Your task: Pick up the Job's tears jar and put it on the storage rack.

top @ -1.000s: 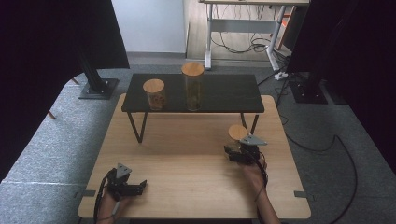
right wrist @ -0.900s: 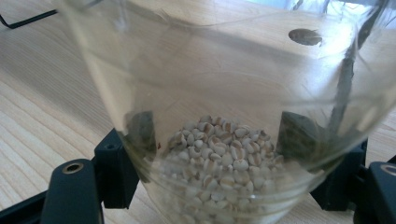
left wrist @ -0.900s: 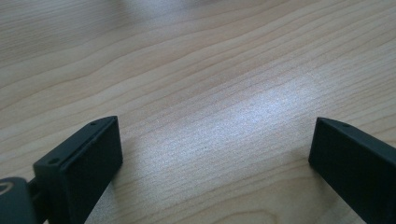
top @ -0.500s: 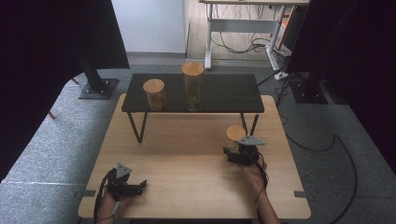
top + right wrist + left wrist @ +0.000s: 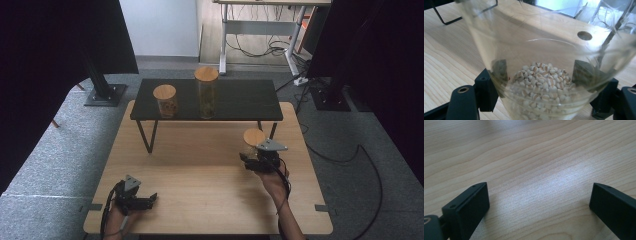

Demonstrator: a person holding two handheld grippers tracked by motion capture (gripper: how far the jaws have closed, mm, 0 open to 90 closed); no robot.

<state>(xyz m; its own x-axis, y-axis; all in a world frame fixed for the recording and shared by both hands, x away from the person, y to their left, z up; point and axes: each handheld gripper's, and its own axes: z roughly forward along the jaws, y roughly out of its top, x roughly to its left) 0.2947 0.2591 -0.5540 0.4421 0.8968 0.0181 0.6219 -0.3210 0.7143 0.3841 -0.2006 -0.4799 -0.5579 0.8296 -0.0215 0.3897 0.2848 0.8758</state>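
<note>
My right gripper (image 5: 252, 161) is shut on a glass jar (image 5: 539, 62) with pale grains in its bottom. Its black jaws press the jar's sides low down. In the high view the jar's round wooden lid (image 5: 254, 136) shows just beyond the gripper, above the wooden table (image 5: 200, 165) at the right. My left gripper (image 5: 150, 199) rests near the table's front left edge. Its jaws stand wide open over bare wood, with nothing between its fingertips (image 5: 474, 202).
A low black shelf (image 5: 240, 100) on thin metal legs stands across the far half of the table. On it are a short jar with a wooden lid (image 5: 165, 100) and a tall one (image 5: 206, 91). Grey carpet surrounds the table.
My right gripper has risen with the jar in it, drifting slightly toward the shelf. The left gripper has stayed where it was.
</note>
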